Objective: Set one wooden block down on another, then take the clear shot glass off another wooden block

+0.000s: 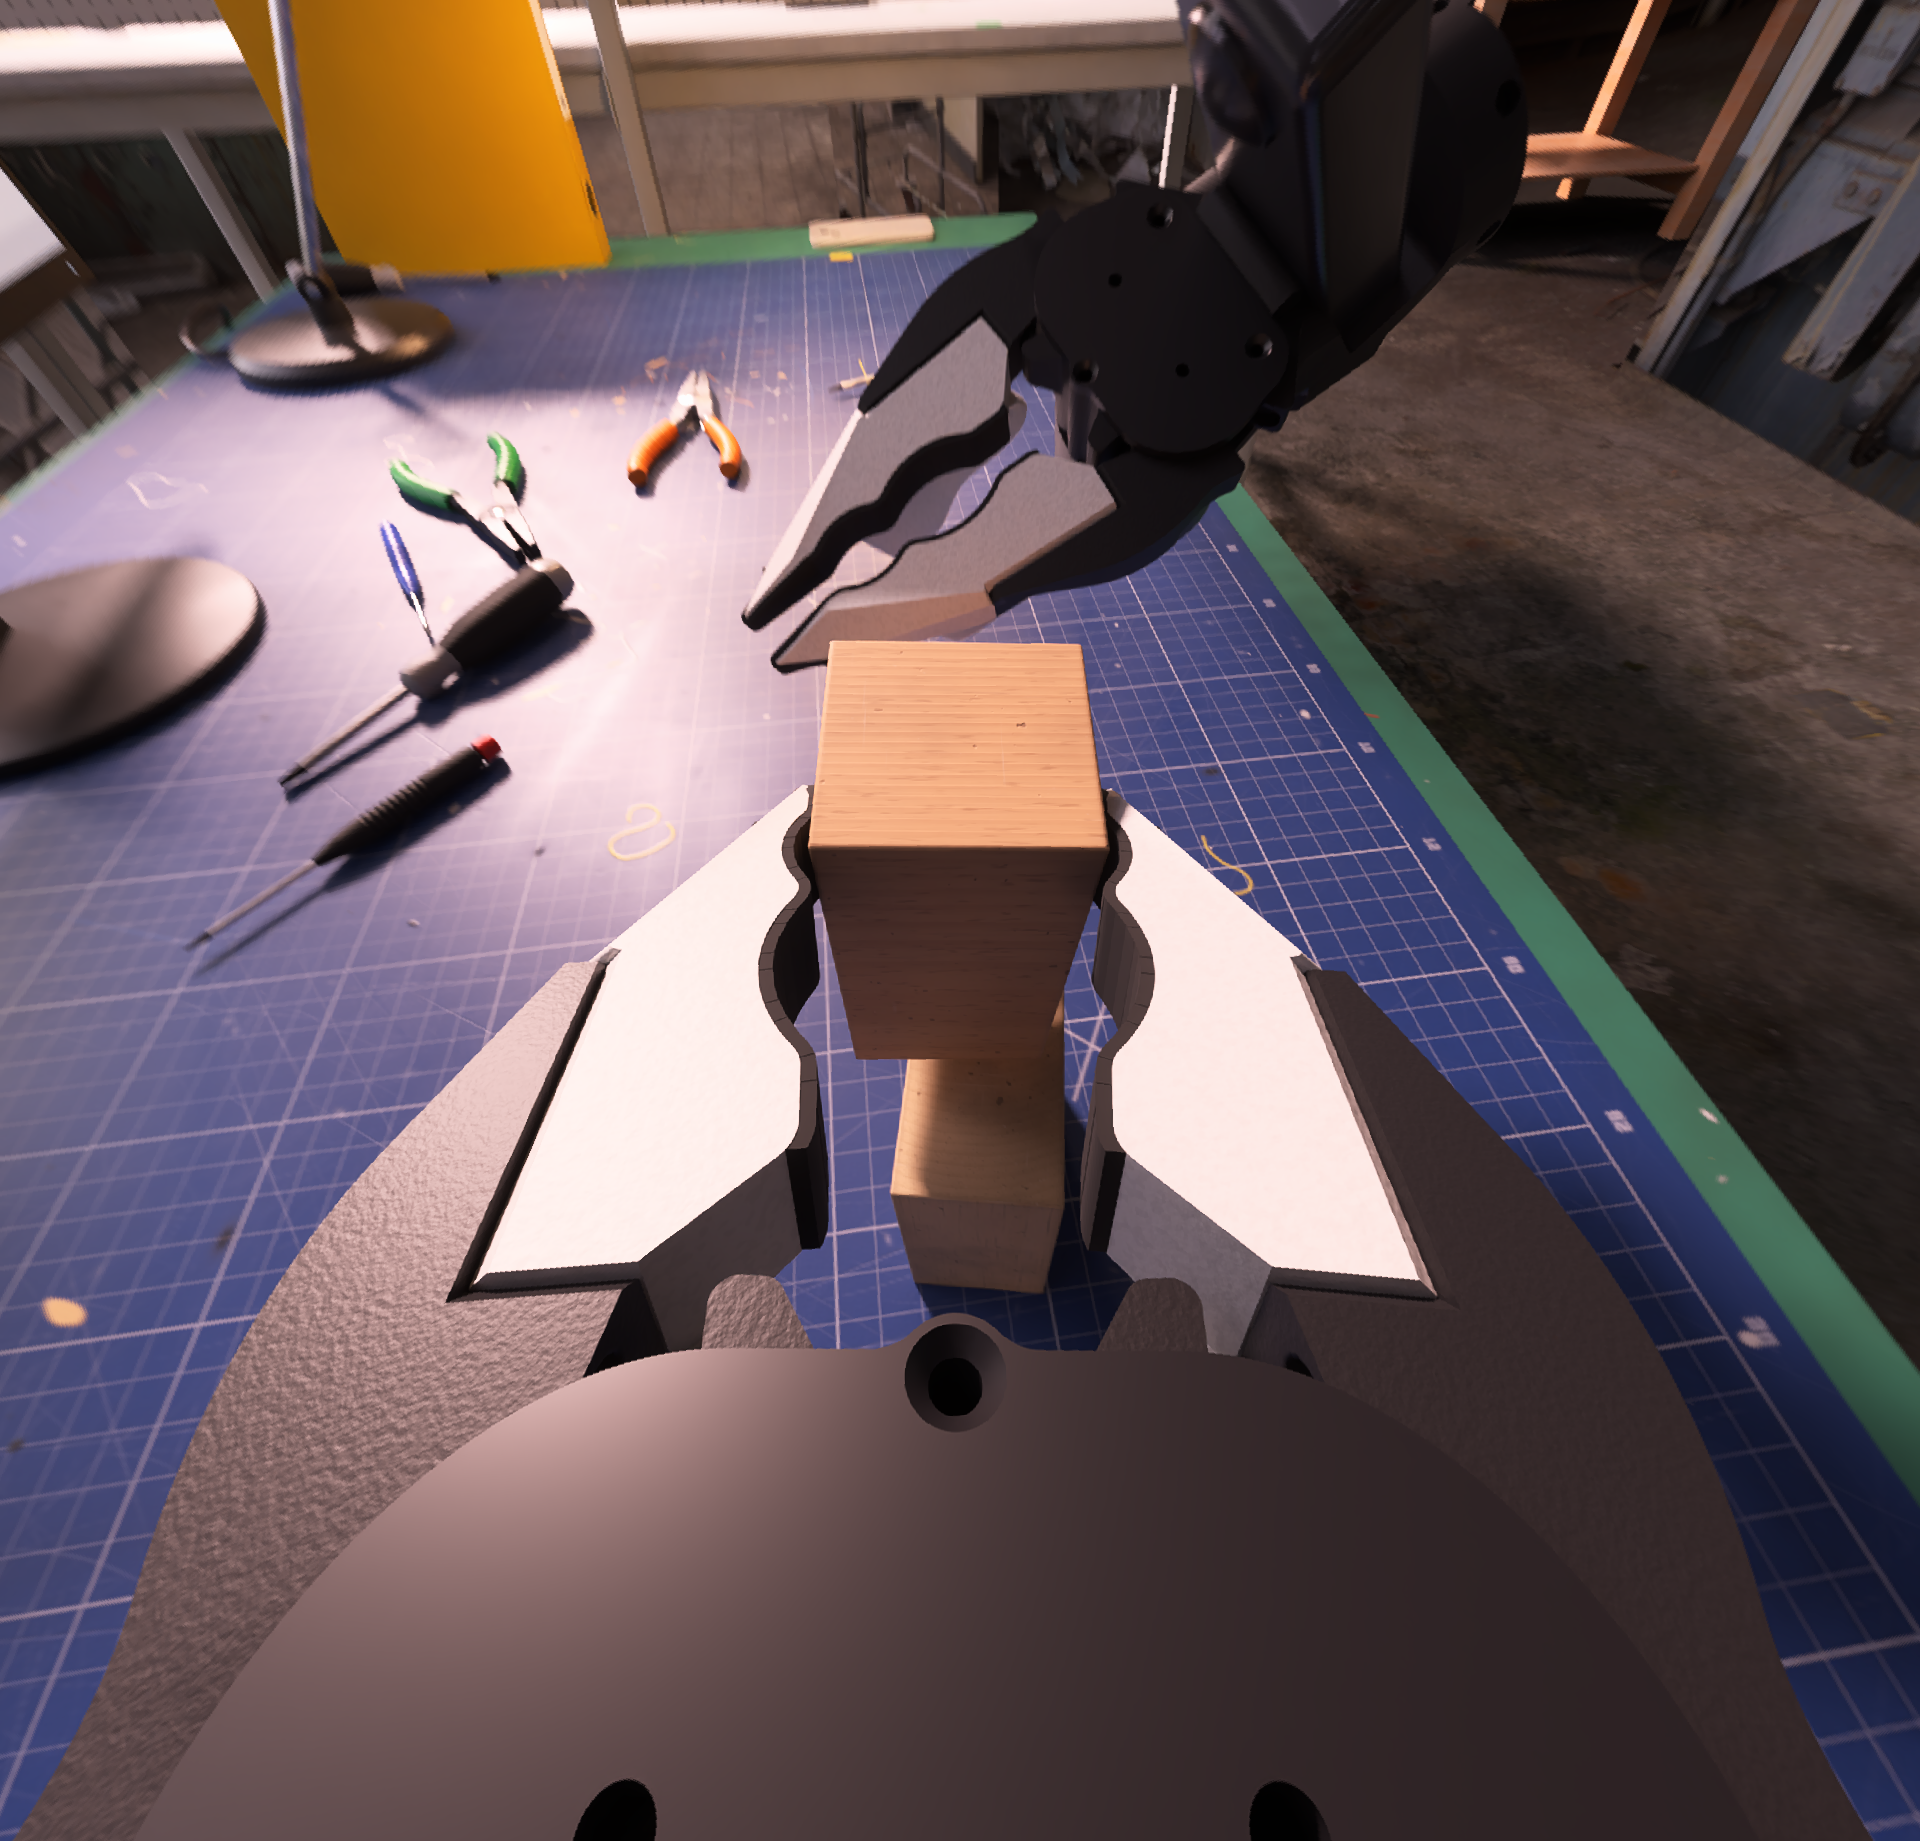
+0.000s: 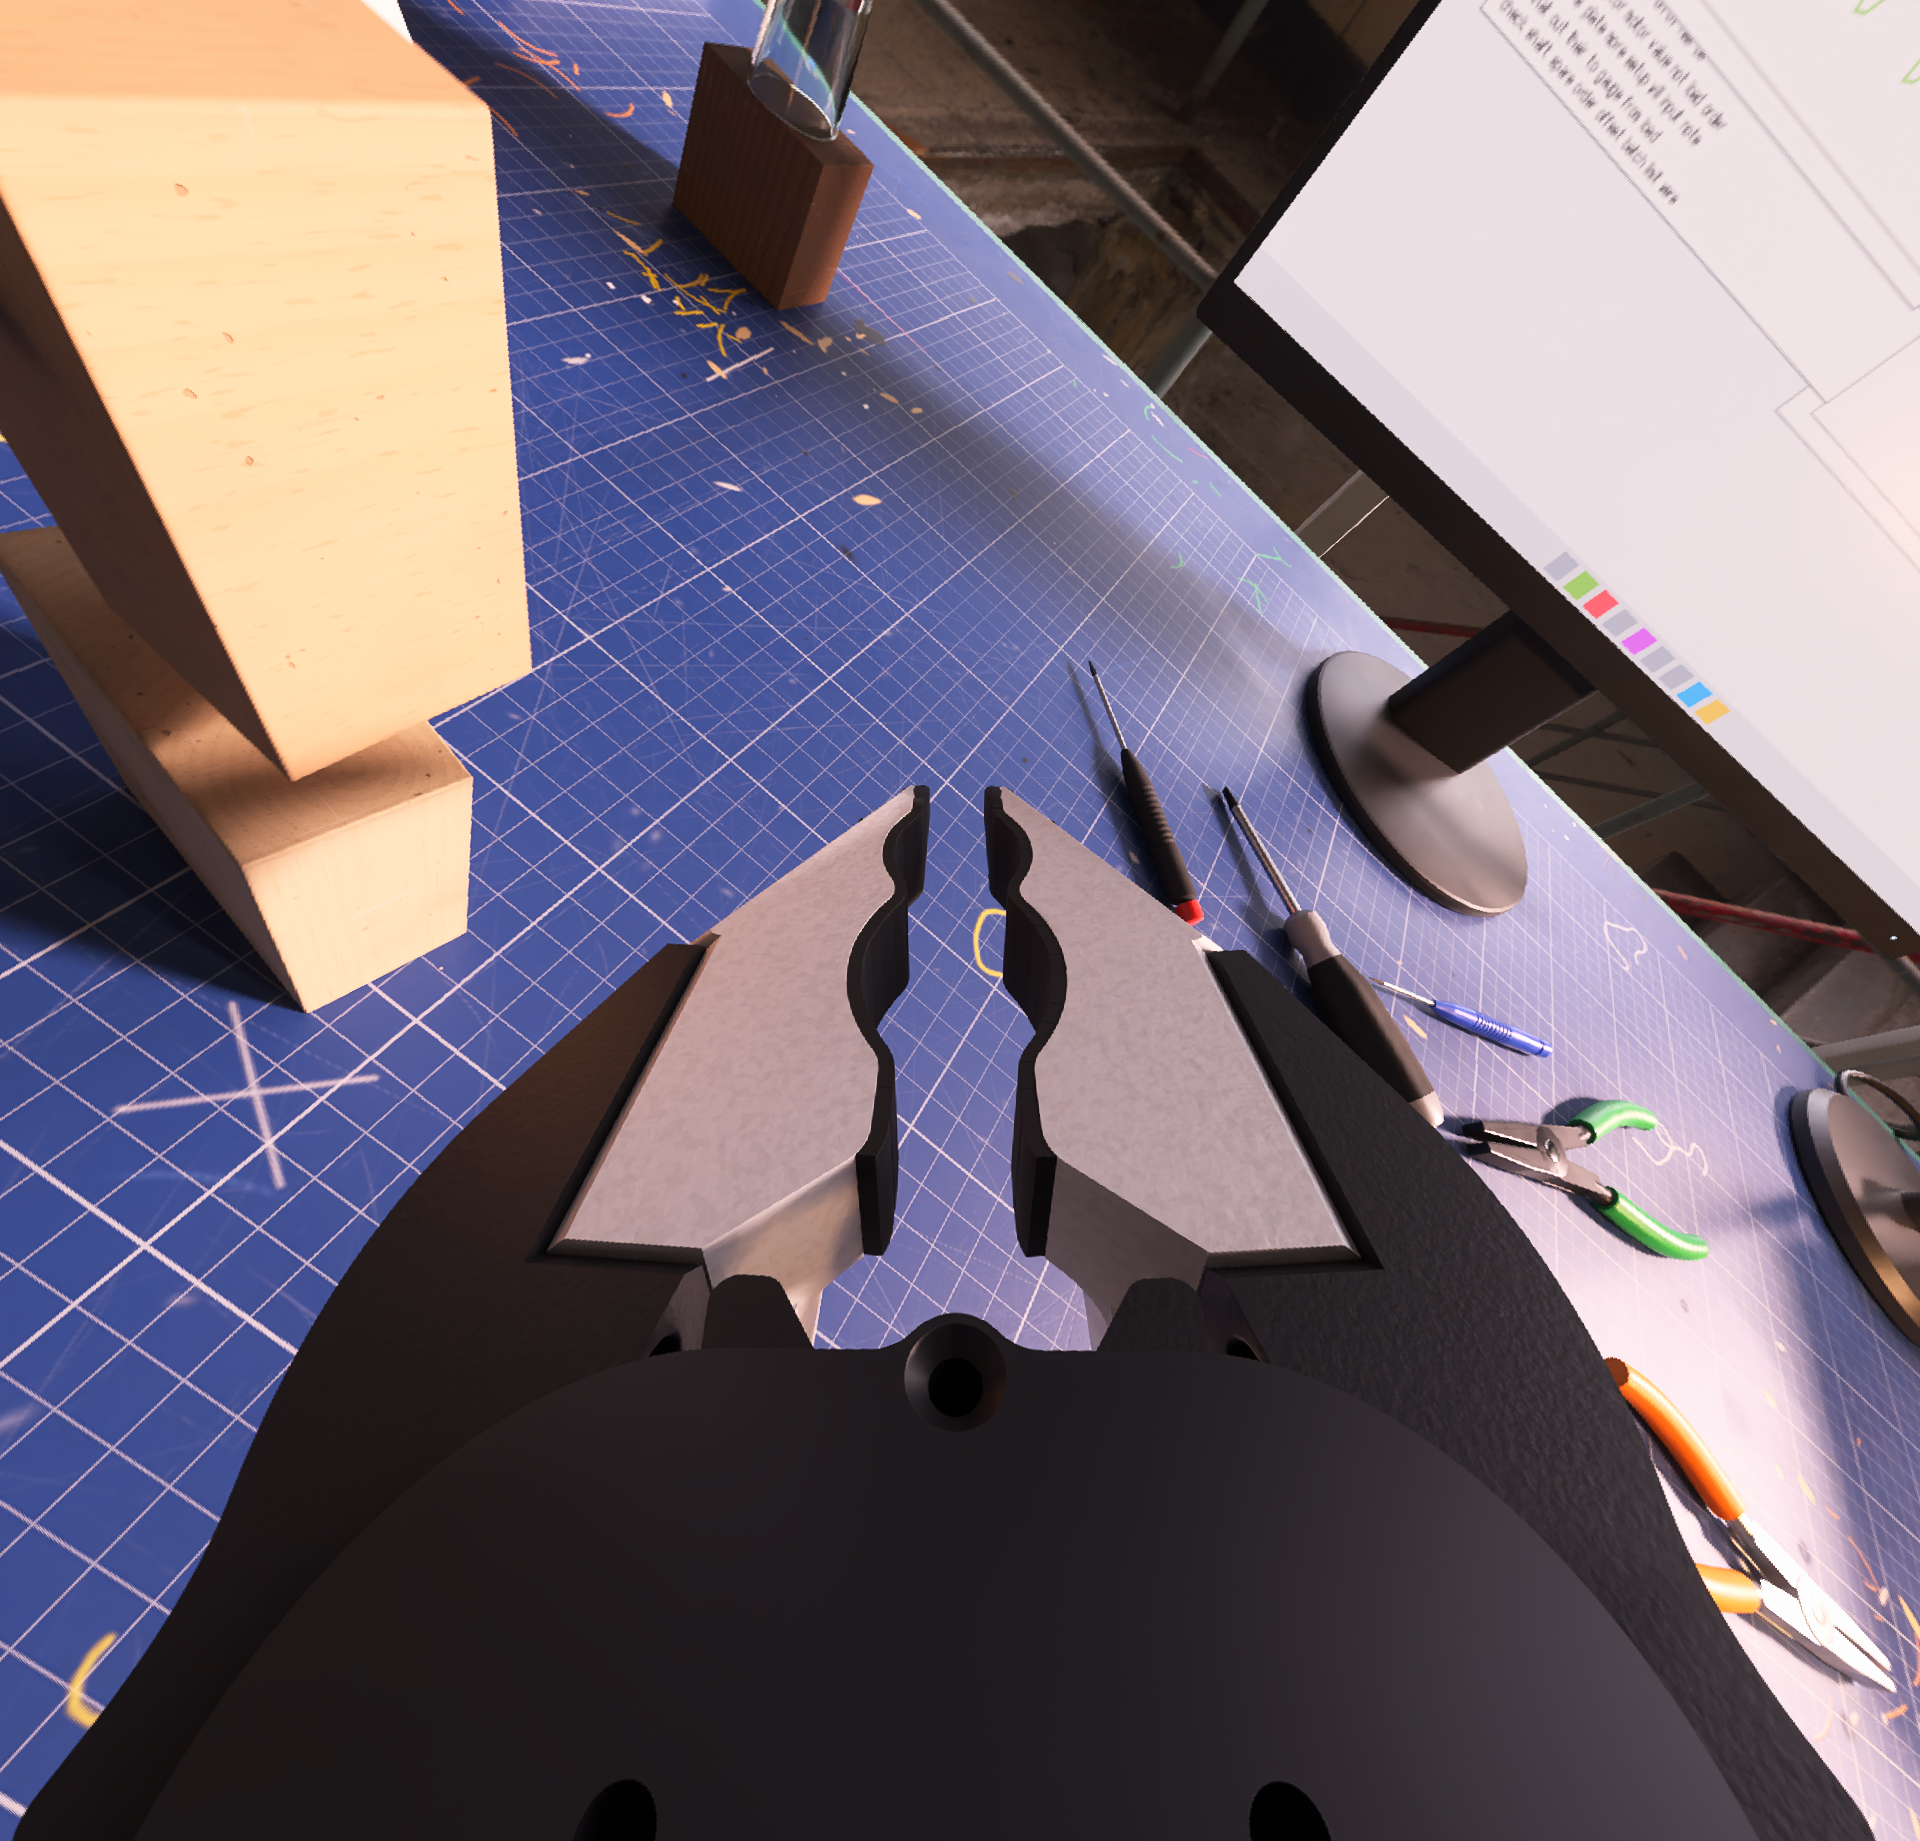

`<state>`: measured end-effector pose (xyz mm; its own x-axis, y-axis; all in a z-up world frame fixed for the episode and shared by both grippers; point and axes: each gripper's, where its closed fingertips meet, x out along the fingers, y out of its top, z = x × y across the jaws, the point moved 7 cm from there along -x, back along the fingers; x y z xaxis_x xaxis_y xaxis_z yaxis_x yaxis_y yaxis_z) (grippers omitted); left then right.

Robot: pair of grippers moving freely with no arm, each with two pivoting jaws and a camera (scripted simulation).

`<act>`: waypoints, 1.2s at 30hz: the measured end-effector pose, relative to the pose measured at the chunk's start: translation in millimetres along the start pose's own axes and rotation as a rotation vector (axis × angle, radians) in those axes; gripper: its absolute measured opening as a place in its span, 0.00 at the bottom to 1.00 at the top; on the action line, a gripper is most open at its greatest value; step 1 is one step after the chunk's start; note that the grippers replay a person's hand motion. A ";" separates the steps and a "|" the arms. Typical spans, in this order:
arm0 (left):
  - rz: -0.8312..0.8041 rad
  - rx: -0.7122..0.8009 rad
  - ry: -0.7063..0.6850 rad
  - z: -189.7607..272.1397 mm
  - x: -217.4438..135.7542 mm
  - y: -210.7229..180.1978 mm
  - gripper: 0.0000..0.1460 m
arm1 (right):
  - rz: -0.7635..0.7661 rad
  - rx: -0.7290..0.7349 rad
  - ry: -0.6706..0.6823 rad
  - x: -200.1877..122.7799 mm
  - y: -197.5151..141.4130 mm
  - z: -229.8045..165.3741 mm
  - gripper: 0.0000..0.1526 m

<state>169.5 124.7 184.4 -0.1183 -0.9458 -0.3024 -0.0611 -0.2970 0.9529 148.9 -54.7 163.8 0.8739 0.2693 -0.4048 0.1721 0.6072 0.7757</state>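
While the left gripper [image 1: 956, 835] has its fingers clamped on the pale wooden block [image 1: 956, 752] over the lower block [image 1: 977, 1178], the right gripper [image 2: 956, 804], fingers slightly apart, holds nothing. The shot glass [image 2: 816, 25], likely slippery and fragile, stands on the dark block [image 2: 769, 181]; grip its sides.

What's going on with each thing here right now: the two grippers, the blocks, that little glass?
Left gripper: shut on the upper light block.
Upper light block: held, resting tilted on the lower light block.
Lower light block: lying on the mat.
Right gripper: nearly closed, holding nothing.
Shot glass: standing on the dark block.
Dark block: on the mat.
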 end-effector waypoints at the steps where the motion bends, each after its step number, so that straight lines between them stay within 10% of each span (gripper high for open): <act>1: -0.019 -0.018 -0.008 -0.5 1.1 -0.7 0.35 | 0.000 0.000 0.000 0.0 0.0 0.0 0.07; 26: -0.124 -0.070 -0.108 -0.7 0.9 -8.4 0.35 | 0.000 -0.007 -0.001 -0.1 -0.1 -0.5 0.07; 36: -0.075 0.043 0.018 -26.2 -59.7 16.7 0.47 | -0.001 -0.007 0.001 0.1 -0.1 -0.4 0.07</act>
<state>201.5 172.8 218.9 -0.0944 -0.9235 -0.3717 -0.1117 -0.3612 0.9258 148.7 -54.4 163.5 0.8730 0.2694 -0.4065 0.1704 0.6125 0.7719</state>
